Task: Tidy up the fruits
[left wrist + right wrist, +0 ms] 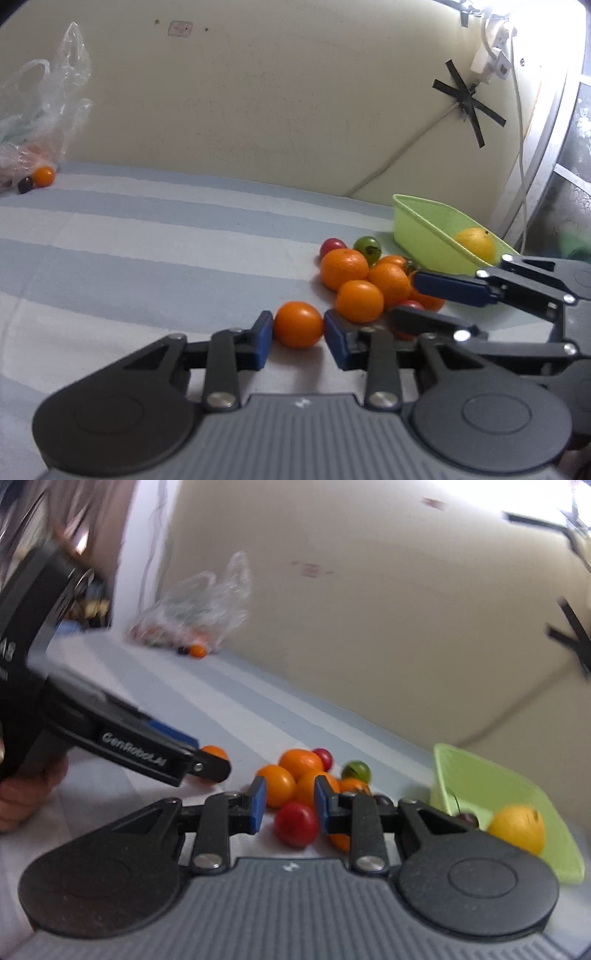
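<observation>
Though half-hidden from the right wrist, left hand-held gripper (298,334) clenched on orange (298,324).

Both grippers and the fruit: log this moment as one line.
left gripper: shut on orange fruit | right gripper: red tomato between pads, grip unclear | green basket: holds yellow fruit
</observation>
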Tool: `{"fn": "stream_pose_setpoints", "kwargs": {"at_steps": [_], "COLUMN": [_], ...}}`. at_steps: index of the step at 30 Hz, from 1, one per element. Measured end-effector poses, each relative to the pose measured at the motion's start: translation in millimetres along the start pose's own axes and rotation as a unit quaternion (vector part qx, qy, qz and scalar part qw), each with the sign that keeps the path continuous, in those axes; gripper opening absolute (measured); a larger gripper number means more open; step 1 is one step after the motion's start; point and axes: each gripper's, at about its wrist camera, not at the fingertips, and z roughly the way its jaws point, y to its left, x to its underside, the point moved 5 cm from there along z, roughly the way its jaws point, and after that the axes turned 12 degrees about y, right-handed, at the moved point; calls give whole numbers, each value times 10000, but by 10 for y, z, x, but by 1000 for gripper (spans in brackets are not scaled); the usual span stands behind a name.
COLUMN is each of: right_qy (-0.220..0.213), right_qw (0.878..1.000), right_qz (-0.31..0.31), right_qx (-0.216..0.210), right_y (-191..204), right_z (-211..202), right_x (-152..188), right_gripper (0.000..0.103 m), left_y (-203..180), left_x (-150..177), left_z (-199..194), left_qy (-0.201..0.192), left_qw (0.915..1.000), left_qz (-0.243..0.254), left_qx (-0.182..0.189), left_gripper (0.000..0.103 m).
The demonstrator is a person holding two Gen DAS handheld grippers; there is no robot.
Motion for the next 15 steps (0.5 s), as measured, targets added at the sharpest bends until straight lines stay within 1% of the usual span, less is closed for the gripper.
{"fn": "stream_pose_setpoints", "kwargs": {"at_steps": [3,6,9,14,15], "right_qy": [29,58,130,393,451], "right_qw": [9998,9999,9996,9966,9955], "right_qz": [-197,-126,-214,-704,-815], "right_qx": [46,68,134,178,199], "right_y": [52,45,58,155,179], "right_z": [35,45,78,227,262], "right_x": [-34,-33,-47,-77,-76], "right_gripper": [31,31,31,31,33], "left_y": [8,22,54,177,198], "left_x": [1,5,23,86,89], "left_z": [-1,-12,-60,-180,-185], "left_qy": [-4,-11,-79,-223,-230], "left_qw": [10000,10000,9998,9986,9982], "left_qz": [-27,-78,-174,-481,-538], "left_qx": [32,59,-9,50,84], "left_gripper": [31,31,31,31,31]}}
